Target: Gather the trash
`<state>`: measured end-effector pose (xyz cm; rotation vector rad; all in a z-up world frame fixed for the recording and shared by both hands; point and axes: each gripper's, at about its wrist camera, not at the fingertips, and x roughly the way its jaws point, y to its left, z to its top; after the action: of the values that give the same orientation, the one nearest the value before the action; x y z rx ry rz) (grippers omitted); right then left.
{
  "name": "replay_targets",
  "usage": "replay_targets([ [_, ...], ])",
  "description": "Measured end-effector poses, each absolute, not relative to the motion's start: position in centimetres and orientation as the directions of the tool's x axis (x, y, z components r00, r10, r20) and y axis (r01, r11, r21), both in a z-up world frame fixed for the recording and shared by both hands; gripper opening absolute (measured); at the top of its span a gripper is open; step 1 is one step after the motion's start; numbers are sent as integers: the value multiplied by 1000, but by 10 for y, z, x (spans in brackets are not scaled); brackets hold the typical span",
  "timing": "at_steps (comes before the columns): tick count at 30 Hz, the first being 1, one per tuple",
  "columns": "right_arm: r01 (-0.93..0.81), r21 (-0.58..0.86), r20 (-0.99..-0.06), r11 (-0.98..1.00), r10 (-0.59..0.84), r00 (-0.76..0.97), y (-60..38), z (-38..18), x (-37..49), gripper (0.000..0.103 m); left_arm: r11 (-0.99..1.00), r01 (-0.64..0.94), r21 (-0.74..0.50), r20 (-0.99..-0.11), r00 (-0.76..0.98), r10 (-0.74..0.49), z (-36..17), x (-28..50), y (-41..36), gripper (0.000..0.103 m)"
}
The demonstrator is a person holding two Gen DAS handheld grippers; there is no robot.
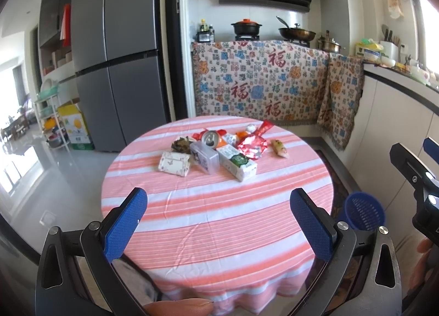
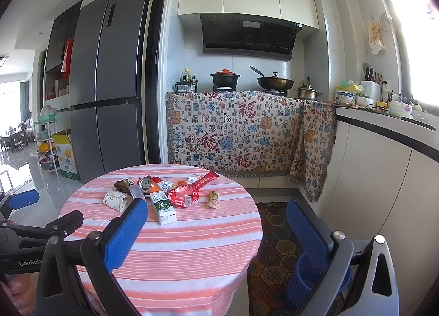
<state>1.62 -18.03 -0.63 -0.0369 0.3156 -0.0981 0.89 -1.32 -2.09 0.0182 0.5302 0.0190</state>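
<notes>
Both the left gripper (image 1: 218, 222) and right gripper (image 2: 216, 233) hover wide open and empty near the round table (image 1: 219, 233); trash pile (image 1: 216, 148) lies far-centre, blue basket (image 1: 363, 213) on the floor right.

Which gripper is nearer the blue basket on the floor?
Right. The right gripper hovers almost over the blue basket, beside the table. The left gripper is over the table's near edge, basket off to its right.
</notes>
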Motion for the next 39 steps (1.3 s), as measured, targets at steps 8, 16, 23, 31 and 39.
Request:
replay_targets([
  [8,94,-50,-308,994,-105,946,-181,-8,17,103,1000,-14,23,-506,862,24,-20,9,-13,103],
  [16,96,-50,-314,994,-107,943,-181,-10,19,103,1000,-16,21,-518,855,25,-25,9,-11,103],
  [23,90,-50,-331,995,-102,938,-179,-16,27,103,999,-33,16,-547,837,37,-38,19,-2,103],
  [31,65,-46,-400,997,-78,913,-181,-41,50,103,991,-136,11,-646,756,111,-80,54,35,103],
  [39,-3,-39,-505,999,-17,863,-174,-83,87,103,983,-184,8,-736,664,131,-132,97,59,103],
])
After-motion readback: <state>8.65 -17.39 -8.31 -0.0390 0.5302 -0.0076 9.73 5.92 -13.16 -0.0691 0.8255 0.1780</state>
